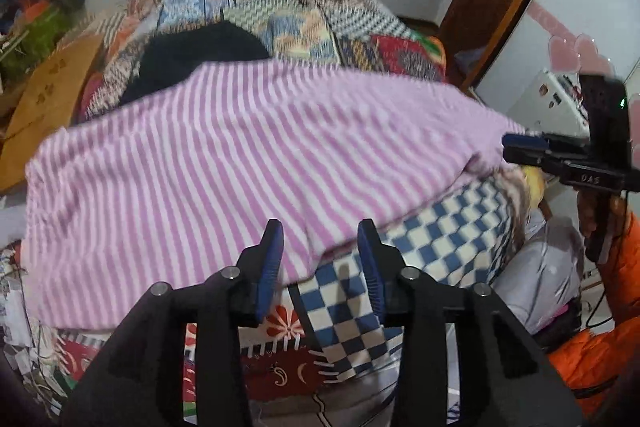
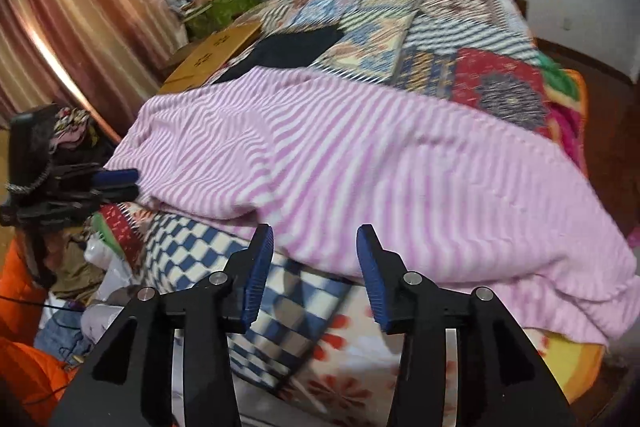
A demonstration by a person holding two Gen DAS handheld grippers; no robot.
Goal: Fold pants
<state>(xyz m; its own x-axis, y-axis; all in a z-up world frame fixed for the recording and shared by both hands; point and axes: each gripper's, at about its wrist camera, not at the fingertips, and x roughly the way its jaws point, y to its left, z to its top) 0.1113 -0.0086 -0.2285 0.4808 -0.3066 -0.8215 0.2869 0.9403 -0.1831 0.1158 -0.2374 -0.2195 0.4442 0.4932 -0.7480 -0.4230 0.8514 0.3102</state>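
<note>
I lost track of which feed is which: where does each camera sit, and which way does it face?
Left wrist: on the left gripper, angled down at the pink-and-white striped pants on the patchwork quilt; the right gripper and an orange sleeve show at right.
Right wrist: on the right gripper, angled down at the same pants; the left gripper shows at left.
Shared: pants, quilt, blue-and-white checked cloth; both grippers open, holding nothing.
</note>
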